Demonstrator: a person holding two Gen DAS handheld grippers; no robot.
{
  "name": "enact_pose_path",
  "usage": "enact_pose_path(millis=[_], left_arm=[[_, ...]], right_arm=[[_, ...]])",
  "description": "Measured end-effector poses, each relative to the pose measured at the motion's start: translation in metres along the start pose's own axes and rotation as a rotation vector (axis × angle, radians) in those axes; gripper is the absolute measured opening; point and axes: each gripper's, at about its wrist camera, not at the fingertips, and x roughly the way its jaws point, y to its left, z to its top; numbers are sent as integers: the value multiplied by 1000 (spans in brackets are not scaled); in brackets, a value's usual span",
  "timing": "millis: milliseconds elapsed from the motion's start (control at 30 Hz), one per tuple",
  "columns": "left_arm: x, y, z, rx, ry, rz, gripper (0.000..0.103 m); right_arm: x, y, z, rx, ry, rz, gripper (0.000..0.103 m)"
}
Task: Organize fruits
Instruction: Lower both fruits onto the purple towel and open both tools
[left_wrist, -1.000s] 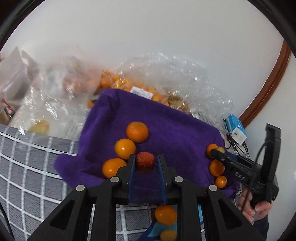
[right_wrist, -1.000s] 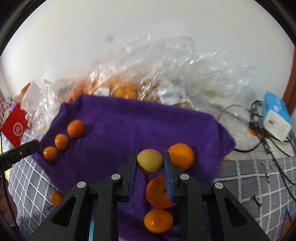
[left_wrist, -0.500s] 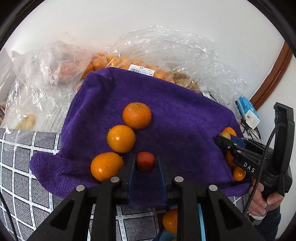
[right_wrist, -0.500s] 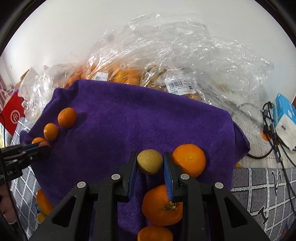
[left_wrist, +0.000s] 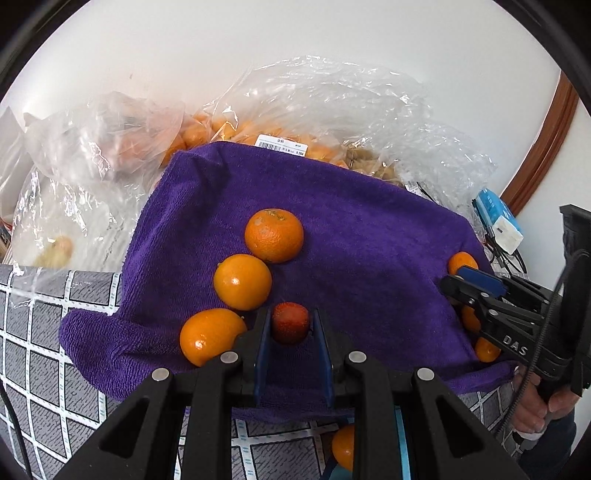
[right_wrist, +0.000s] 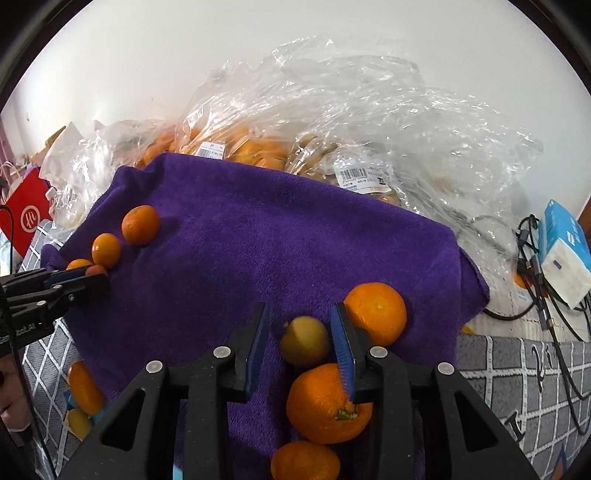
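Observation:
A purple towel (left_wrist: 369, 229) holds a row of three oranges (left_wrist: 242, 281) on its left side. My left gripper (left_wrist: 290, 314) is shut on a small red fruit (left_wrist: 290, 325), low over the towel beside the nearest orange (left_wrist: 210, 336). In the right wrist view, my right gripper (right_wrist: 299, 310) has its jaws opening. A blurred yellow-brown fruit (right_wrist: 304, 341) lies loose between them with a gap on its left, next to two large oranges (right_wrist: 376, 314) (right_wrist: 325, 404). The left gripper's tip (right_wrist: 85, 277) shows at the towel's left edge, by two small oranges (right_wrist: 140, 225).
Clear plastic bags (right_wrist: 332, 122) of fruit are piled behind the towel against the wall. A blue tissue pack (right_wrist: 561, 251) and cables (right_wrist: 535, 295) lie at the right, a red bag (right_wrist: 26, 218) at the left. A grey checked cloth (left_wrist: 48, 332) covers the table.
The right jaws have parted and the yellow-brown fruit has slipped down from between the pads. The left gripper sank toward the towel with the red fruit, then held still.

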Motion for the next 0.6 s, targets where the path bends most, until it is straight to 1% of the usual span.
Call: enact_pose_path(millis=[133, 200, 333, 400, 500, 533, 567, 600], left_arm=[[0, -2, -1, 20, -4, 3, 22], [0, -4, -1, 31, -6, 8, 24], [-2, -6, -1, 37, -6, -9, 32], [-5, -6, 0, 32, -9, -9, 37], [-13, -5, 2, 35, -29, 1, 38], [-18, -5, 3, 36, -38, 3, 38], [-23, -4, 5, 35, -48, -2, 38], [-29, -3, 7, 33, -60, -12, 41]], right_arm=[[-15, 2, -4, 16, -23, -44, 42], [-24, 0, -7, 44, -37, -57, 44], [-43, -1, -14, 96, -71, -81, 50], [-51, 0, -18, 112, -79, -100, 51], [-64, 1, -26, 126, -82, -120, 52], [-67, 2, -28, 131, -78, -120, 54], [-72, 1, -31, 140, -74, -118, 55], [-76, 0, -33, 150, -74, -117, 55]])
